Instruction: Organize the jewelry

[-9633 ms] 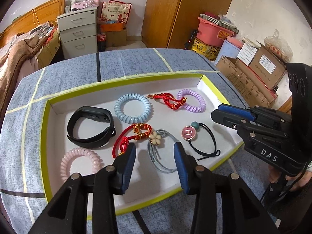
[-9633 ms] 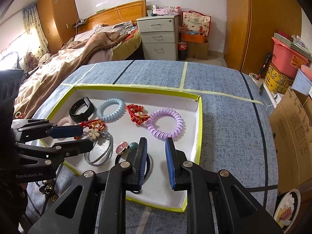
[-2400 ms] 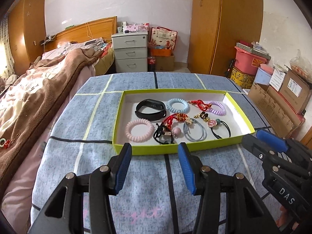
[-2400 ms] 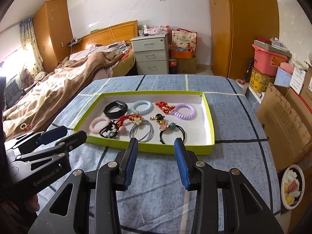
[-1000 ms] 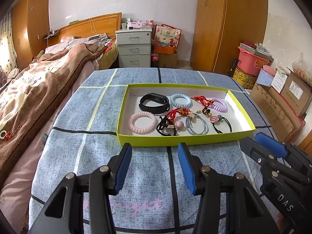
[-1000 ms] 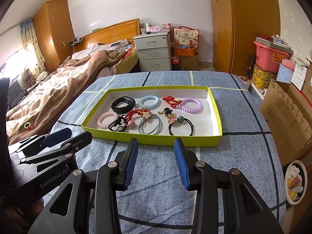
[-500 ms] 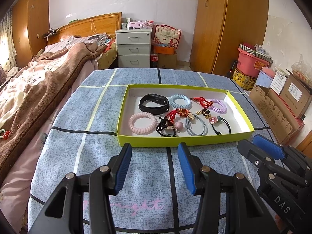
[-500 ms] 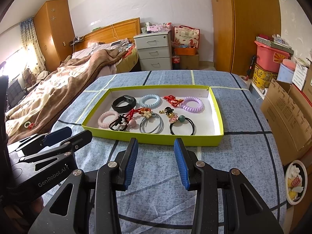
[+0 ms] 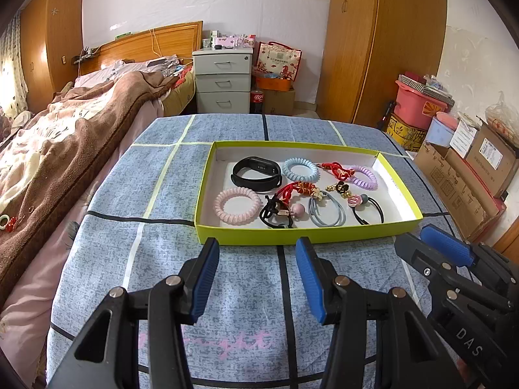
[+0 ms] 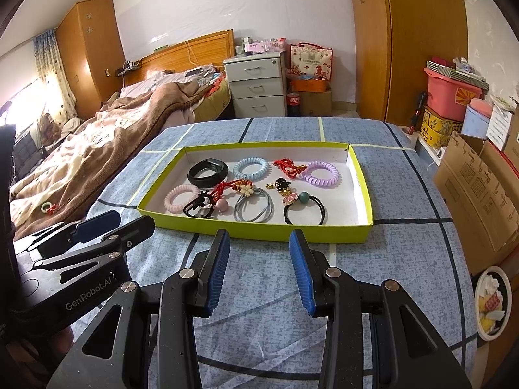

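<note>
Both claws, left claw and right claw, wide and empty, now backed off tray; I judge jewelry sorted, task near done

A lime-green tray with a white floor sits on the mottled blue surface, crossed by black and pale-yellow lines. Inside lie a black band, pink, light-blue and lilac coils.

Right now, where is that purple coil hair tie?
In both views, the purple coil hair tie lies in the tray's far right area, touching the red knotted cord.
</note>
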